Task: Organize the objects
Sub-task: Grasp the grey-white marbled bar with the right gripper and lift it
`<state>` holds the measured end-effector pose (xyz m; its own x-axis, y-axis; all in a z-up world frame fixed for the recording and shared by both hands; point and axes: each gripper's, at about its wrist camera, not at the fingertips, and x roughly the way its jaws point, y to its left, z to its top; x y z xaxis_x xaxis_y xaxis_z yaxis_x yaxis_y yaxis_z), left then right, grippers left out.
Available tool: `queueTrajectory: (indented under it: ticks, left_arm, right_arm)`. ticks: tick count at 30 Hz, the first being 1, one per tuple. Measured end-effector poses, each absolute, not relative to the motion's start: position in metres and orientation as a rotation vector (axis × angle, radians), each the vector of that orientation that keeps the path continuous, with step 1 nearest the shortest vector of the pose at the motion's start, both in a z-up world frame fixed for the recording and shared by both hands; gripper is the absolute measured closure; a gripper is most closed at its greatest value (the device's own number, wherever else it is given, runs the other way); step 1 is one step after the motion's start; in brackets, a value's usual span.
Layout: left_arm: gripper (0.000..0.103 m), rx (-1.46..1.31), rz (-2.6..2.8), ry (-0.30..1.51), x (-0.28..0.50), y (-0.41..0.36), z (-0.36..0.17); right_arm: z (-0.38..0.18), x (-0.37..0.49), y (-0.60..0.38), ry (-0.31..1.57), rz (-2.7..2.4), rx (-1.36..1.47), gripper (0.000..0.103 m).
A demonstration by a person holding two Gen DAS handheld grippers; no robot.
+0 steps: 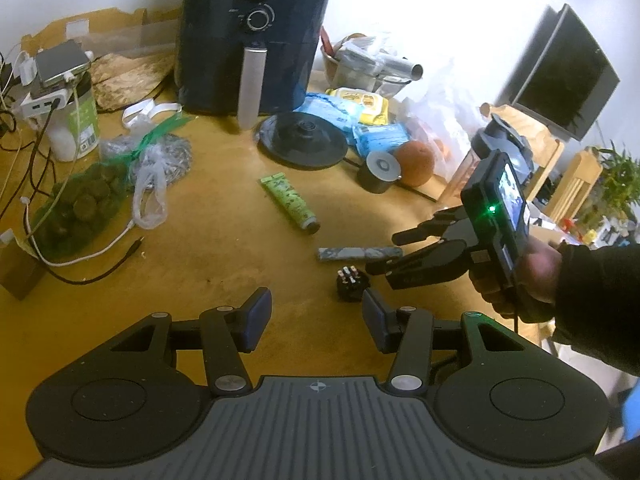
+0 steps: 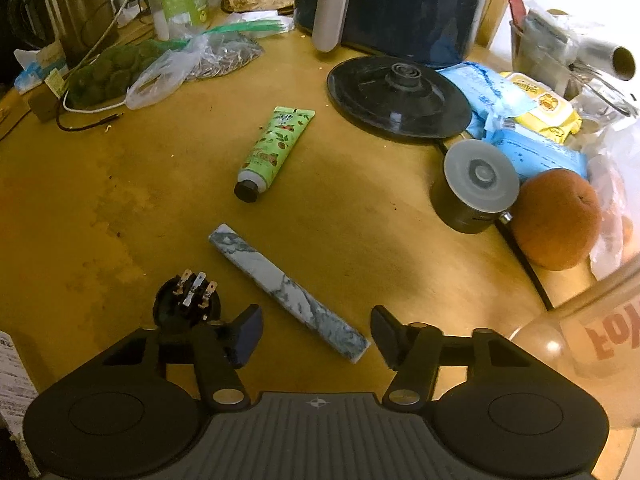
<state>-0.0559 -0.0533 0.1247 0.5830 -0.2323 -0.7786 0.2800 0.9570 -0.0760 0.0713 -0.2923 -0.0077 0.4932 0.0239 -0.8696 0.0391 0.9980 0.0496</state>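
On the yellow wooden table (image 2: 120, 200) lie a marbled grey-white bar (image 2: 288, 288), a green tube with a black cap (image 2: 276, 148) and a small black plug part with metal prongs (image 2: 188, 304). My right gripper (image 2: 316, 334) is open and points down over the bar's near end. That end lies between the fingers, close to the right one, and no pad presses on it. In the left wrist view the right gripper (image 1: 386, 252), in a person's hand, has its tips at the end of the bar (image 1: 352, 253). My left gripper (image 1: 316, 316) is open and empty, just short of the plug part (image 1: 351, 282).
A dark air fryer (image 1: 256, 36) stands at the back with a black kettle base (image 2: 396, 96) before it. An orange (image 2: 556, 220), a lidded black cup (image 2: 476, 184), wipe packs and a glass jar (image 2: 600, 340) crowd the right. Plastic bags (image 2: 160, 72) and cables lie on the left.
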Motion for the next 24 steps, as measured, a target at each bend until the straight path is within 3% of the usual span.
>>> queueTrajectory:
  ticks: [4, 12, 24]
  left_arm:
    - [0.054, 0.055, -0.289, 0.903, -0.055, -0.048, 0.125]
    - [0.054, 0.045, -0.269, 0.913, -0.056, -0.043, 0.121]
    - [0.054, 0.040, -0.256, 0.914, -0.059, -0.049, 0.120]
  right_arm:
    - [-0.008, 0.076, -0.294, 1.054, 0.016, 0.086, 0.051]
    - [-0.006, 0.083, -0.286, 1.047, 0.067, 0.065, 0.069]
    - [-0.006, 0.092, -0.284, 1.039, 0.112, 0.055, 0.069]
